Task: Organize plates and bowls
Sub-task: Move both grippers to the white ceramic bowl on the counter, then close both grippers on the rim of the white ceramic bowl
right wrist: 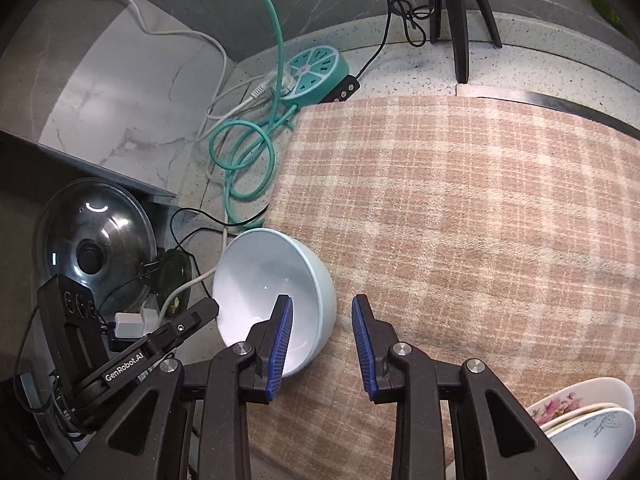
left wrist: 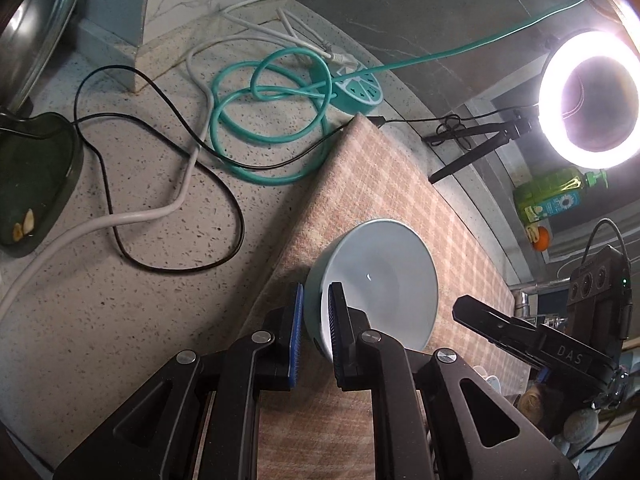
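Your right wrist view cuts off the stacked white floral plates and bowls (right wrist: 588, 420) at the lower right edge, so you cannot count them or see how they sit. The foot of the pale blue ceramic bowl (right wrist: 276, 300) is hidden behind its own wall in both views, so you cannot tell whether it touches the pink-and-cream checked cloth mat (right wrist: 460, 208). Small pale scraps in the dark green translucent tray (left wrist: 36, 176) are too small to name. The glare of the lit white ring light (left wrist: 588, 100) washes out whatever is behind it.

Your left gripper (left wrist: 316, 332) pinches the bowl's rim: one blue-padded finger lies against the outer wall and the other inside the bowl, the gap between them only as wide as that wall. The bowl is tipped steeply onto its side over the mat's left edge, its opening facing away from your left gripper.

Your right gripper (right wrist: 322, 344) stands wide apart and holds nothing. Its left finger crosses in front of the bowl's rim in that view; whether it touches, you cannot tell. Its right finger is over bare mat.

Near the mat's far corner lie a round teal power strip (right wrist: 318, 72) and a coiled teal cable (left wrist: 256, 120) on the speckled stone counter (left wrist: 160, 288). A glass pot lid (right wrist: 96, 248) leans at the left.
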Demonstrator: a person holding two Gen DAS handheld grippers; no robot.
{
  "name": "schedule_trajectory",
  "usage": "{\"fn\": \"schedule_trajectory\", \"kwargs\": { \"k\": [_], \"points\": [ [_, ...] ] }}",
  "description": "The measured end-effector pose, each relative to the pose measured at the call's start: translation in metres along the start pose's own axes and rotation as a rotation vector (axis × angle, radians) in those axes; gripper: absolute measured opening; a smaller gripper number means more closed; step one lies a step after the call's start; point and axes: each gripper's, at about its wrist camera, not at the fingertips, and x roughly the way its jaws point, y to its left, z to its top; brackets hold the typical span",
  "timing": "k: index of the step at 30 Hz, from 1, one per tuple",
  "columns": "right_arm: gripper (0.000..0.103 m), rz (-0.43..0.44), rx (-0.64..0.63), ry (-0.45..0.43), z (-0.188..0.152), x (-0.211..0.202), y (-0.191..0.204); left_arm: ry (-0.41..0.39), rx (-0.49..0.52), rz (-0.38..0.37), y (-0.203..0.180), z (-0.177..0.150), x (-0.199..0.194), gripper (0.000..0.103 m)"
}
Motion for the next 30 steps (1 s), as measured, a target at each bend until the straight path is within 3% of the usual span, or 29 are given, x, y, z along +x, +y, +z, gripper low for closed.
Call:
{"fn": "schedule_trajectory", "kwargs": {
  "k": [6, 24, 30],
  "points": [
    [0.027, -0.014, 0.0, 0.004, 0.004, 0.011, 0.001, -0.002, -0.005, 0.001, 0.001, 0.002, 0.002, 0.011],
    [0.006, -0.023, -0.01, 0.014, 0.008, 0.024, 0.003, -0.002, 0.023, 0.016, -0.005, 0.003, 0.008, 0.01],
    [0.006, -0.032, -0.021, 0.009, 0.008, 0.025, 0.005, -0.003, 0.033, 0.019, -0.008, 0.003, 0.009, 0.009]
  ]
}}
